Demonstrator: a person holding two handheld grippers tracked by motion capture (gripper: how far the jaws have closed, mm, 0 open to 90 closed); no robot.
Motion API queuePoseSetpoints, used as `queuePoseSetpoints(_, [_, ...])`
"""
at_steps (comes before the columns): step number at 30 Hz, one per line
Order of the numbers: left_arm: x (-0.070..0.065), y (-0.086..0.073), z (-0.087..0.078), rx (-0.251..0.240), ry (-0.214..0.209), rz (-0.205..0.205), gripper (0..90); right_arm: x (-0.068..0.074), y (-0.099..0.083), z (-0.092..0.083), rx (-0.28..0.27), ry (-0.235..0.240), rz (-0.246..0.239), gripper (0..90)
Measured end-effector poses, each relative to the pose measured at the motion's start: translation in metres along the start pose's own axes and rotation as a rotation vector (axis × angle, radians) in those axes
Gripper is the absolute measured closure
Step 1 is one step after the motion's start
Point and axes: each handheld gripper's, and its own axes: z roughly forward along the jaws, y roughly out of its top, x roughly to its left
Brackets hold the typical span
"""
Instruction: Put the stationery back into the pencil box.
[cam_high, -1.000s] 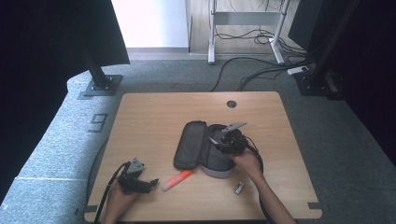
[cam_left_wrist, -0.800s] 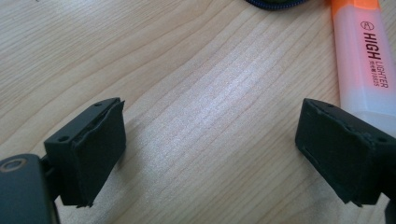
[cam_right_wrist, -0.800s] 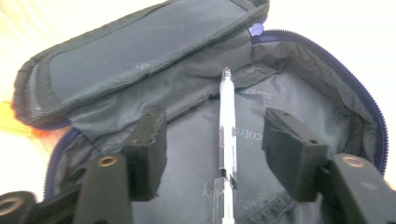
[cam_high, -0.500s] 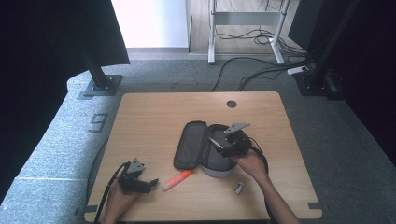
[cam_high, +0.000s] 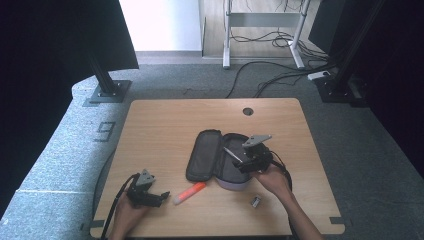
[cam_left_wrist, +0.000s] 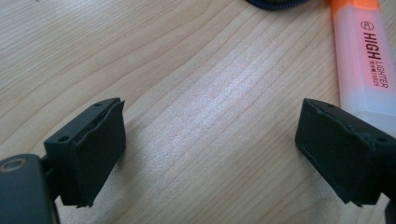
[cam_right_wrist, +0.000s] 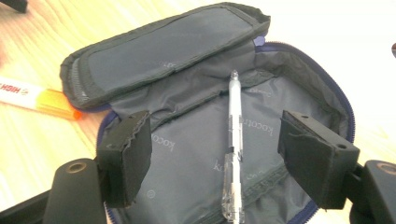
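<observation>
An open dark pencil case (cam_high: 215, 157) (cam_right_wrist: 196, 60) lies mid-table, its lid flap folded out to the left. A clear pen (cam_right_wrist: 235, 149) (cam_high: 232, 154) lies inside on the grey lining. My right gripper (cam_high: 248, 161) (cam_right_wrist: 215, 156) hovers over the case's right half, open, its jaws to either side of the pen and apart from it. An orange highlighter (cam_high: 190, 193) (cam_left_wrist: 364, 65) lies on the wood in front of the case. My left gripper (cam_high: 152, 199) (cam_left_wrist: 210, 149) rests near the front left edge, open, with bare wood between its jaws and the highlighter just beyond its right jaw.
A small dark and silver object (cam_high: 255, 201) lies near the table's front right, beside the right hand. The wooden table (cam_high: 165, 130) has a round cable hole (cam_high: 247, 111) at the back. Black stands and cables sit on the floor around it.
The right gripper has shifted slightly over the case; the pen now lies in the case between its open jaws. The left gripper has stayed put.
</observation>
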Motion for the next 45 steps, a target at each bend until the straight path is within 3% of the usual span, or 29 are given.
queuePoseSetpoints(12, [0.000, 0.000, 0.000, 0.000, 0.000, 0.001, 8.7, 0.012, -0.001, -0.009, -0.005, 0.004, -0.040, 25.7])
queuePoseSetpoints(34, [0.000, 0.000, 0.000, 0.001, -0.002, -0.001, 8.7, 0.017, -0.019, -0.043, -0.072, -0.009, -0.028, 26.8])
queuePoseSetpoints(45, [0.000, 0.000, 0.000, 0.000, -0.001, 0.000, 8.7, 0.019, -0.030, -0.050, -0.079, -0.001, -0.017, 27.0])
